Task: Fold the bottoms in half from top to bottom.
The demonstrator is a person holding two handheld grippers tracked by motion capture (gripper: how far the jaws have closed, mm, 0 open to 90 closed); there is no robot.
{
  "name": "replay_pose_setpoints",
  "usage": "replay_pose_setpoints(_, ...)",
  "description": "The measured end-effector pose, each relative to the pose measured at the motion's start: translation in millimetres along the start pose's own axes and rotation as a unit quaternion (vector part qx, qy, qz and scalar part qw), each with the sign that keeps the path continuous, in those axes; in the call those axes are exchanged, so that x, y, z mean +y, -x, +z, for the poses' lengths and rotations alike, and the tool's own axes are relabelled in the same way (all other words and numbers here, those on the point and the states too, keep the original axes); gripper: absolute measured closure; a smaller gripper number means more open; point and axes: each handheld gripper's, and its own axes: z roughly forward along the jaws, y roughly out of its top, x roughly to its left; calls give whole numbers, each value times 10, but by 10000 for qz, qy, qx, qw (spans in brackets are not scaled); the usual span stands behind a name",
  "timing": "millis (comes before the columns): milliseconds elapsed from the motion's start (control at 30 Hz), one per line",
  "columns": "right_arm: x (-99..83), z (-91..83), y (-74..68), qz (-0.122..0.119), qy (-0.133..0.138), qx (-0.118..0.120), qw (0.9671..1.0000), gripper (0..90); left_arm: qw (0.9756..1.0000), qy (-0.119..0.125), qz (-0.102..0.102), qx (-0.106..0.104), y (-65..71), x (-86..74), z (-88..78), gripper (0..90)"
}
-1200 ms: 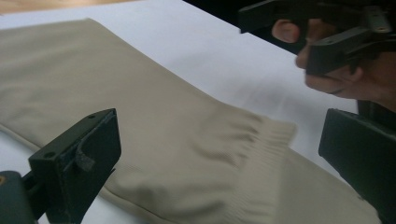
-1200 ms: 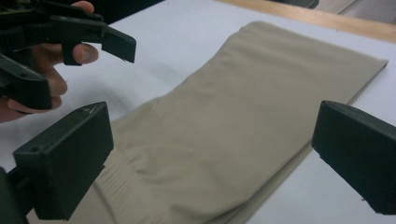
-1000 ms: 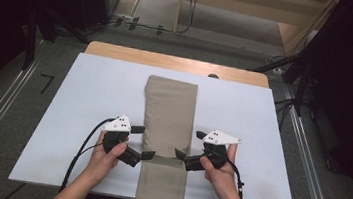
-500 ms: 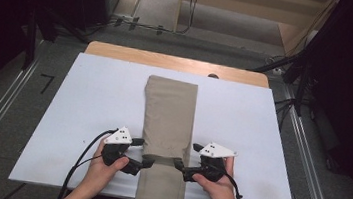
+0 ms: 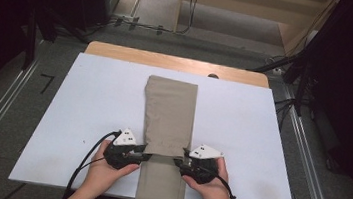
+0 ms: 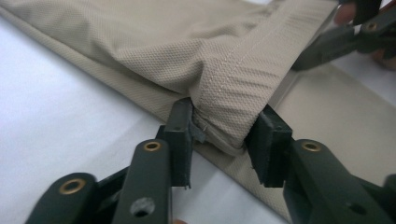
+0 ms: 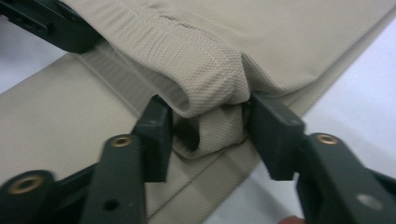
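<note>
I am looking down on a long tan cloth (image 5: 168,123) lying lengthwise on the white table (image 5: 89,99), its near end hanging over the table's near edge. My left claw (image 5: 143,157) is sitting at the cloth's left edge and my right claw (image 5: 180,163) at its right edge, facing each other across it. Both claws have just been closing, with fabric between the jaws. In the left gripper view, the left claw (image 6: 219,135) is pinching a folded, stitched hem of the cloth (image 6: 243,93), bunched up between the pads. In the right gripper view, the right claw (image 7: 210,133) is grasping the same hem at its other end, the cloth (image 7: 205,70) puckering over the jaws.
</note>
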Motion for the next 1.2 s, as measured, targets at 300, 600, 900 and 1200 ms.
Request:
replay_pose_setpoints(300, -15, -33, -10, 46, 195, -78, 9998, 771, 9999, 136, 26, -85, 3, 2, -22, 791)
replay_pose_setpoints(600, -23, -121, -10, 87, 317, 40, 9995, 862, 9995, 199, 81, -247, 40, 12, -57, 835)
replay_pose_setpoints(900, -72, -274, -71, 143, 446, 145, 9988, 863, 9986, 268, 107, -440, 146, -4, -165, 839)
replay_pose_setpoints(1200, -151, -490, -220, 117, 588, 277, 9978, 863, 9973, 320, 155, -649, 304, -64, -318, 838)
